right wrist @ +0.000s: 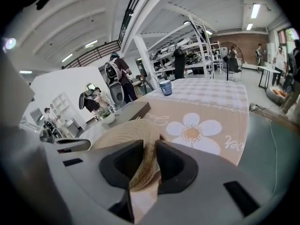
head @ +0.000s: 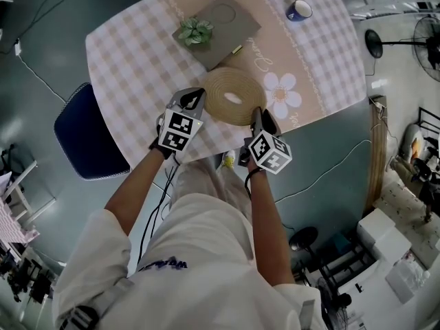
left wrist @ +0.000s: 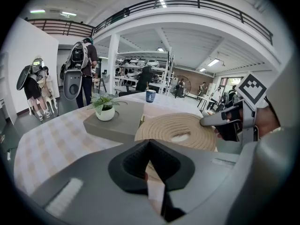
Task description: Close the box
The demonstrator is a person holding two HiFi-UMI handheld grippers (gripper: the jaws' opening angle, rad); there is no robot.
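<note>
At the table's [head: 130, 60] near edge, midway along it and beside the printed flower, sits the round woven box [head: 232, 96], a low coil of rope-like fibre with a pale oval at the centre of its top. The right gripper [head: 260, 114] comes at its near right rim, and in the right gripper view that rim stands up between the two pads and fills the gap, touching both as far as can be seen, so this claw is narrow and closed on the woven edge. The left gripper [head: 194, 96] lies at the box's left rim, its jaws brought together at the tips with nothing visibly caught between them and the coil just beyond. Whether the top is fully seated on the base cannot be told. Further toward the far edge, a flat gray case [head: 230, 20] carries a small potted plant [head: 194, 31], and a blue cup [head: 299, 9] stands near the far right corner, all well apart from the work. The woven piece is probably light and a little springy, rough enough not to slip, but it may flex or tilt if pinched at one point only. A hold on opposite rims, pressing down evenly, seems the safest way to settle it shut
</note>
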